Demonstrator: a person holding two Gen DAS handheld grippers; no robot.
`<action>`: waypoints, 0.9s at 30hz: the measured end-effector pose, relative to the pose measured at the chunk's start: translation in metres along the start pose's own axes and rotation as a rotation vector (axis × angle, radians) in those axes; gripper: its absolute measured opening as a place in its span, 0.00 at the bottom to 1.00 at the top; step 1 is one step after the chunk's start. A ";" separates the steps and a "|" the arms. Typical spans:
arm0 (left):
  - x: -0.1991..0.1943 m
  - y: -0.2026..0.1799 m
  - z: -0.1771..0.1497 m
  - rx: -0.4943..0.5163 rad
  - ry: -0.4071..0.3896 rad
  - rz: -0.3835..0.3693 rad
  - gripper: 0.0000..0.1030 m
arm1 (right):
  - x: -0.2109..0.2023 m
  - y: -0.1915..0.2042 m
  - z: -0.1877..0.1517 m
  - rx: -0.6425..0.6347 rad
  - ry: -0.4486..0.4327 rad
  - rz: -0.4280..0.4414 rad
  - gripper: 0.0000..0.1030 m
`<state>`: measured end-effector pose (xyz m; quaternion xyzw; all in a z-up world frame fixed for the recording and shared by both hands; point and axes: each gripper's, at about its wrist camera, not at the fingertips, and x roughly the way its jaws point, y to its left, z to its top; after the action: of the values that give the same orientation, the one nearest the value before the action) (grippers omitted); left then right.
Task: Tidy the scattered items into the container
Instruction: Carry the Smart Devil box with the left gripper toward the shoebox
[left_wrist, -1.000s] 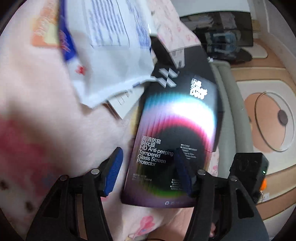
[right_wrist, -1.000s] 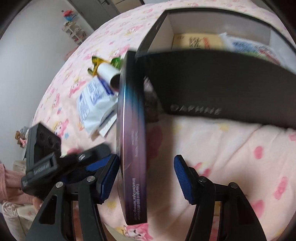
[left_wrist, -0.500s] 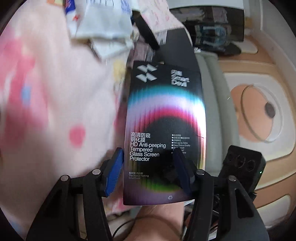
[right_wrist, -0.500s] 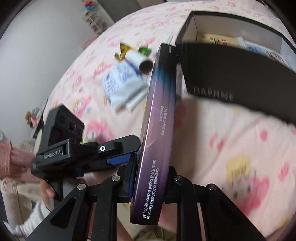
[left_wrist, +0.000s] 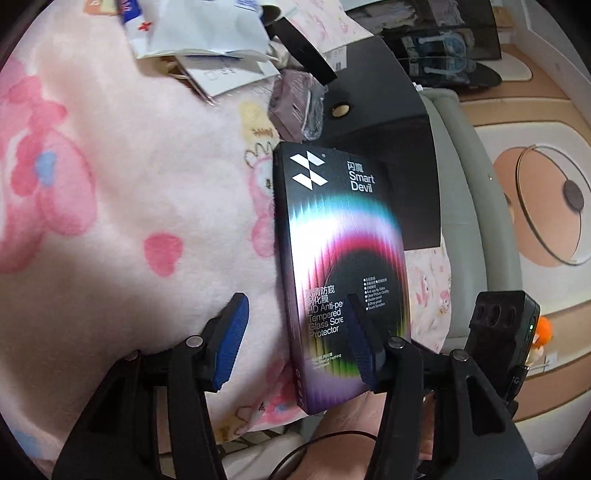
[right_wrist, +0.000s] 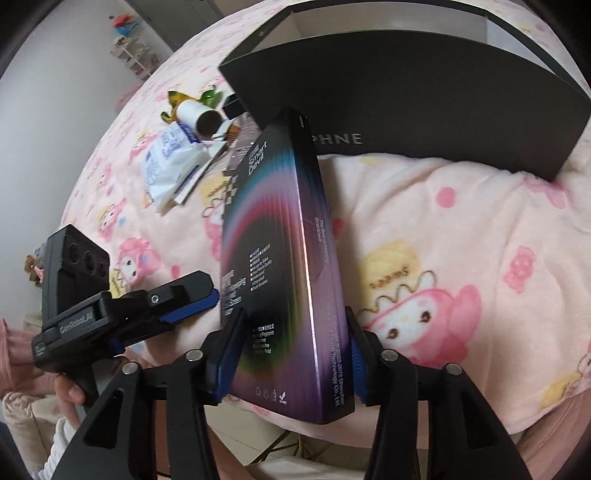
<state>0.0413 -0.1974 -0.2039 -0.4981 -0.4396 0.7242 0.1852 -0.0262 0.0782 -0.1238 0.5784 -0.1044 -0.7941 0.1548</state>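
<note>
My right claw (right_wrist: 291, 358) gripped the flat black rainbow-printed screen-protector box (right_wrist: 280, 266), its jaws opening. My left claw (left_wrist: 291, 341) stood open around it, the black cardboard container (right_wrist: 406, 107) at twelve o'clock.

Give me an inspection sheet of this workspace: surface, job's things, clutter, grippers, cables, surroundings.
surface: pink cartoon blanket, rumpled.
job's things: screen protector box held above the blanket; black container open, beyond it.
clutter: white pouch, white roll and green wrapper beside the container.
grippers: right gripper jaws opening, box between its pads; left gripper open, one finger across the box face.
cables: thin dark cable under the left gripper.
surroundings: patterned rug beside the bed.
</note>
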 end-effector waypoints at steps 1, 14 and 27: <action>-0.001 0.000 -0.001 0.006 -0.001 0.001 0.52 | -0.001 -0.002 0.001 0.000 -0.003 -0.008 0.46; 0.053 -0.053 0.014 0.140 -0.004 0.158 0.56 | 0.011 -0.016 0.006 -0.114 -0.039 -0.056 0.47; 0.033 -0.093 0.002 0.254 -0.109 0.290 0.45 | 0.002 -0.021 0.004 -0.070 -0.039 0.133 0.46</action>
<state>0.0096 -0.1246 -0.1455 -0.4888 -0.2776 0.8188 0.1164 -0.0330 0.0971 -0.1322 0.5489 -0.1180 -0.7963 0.2252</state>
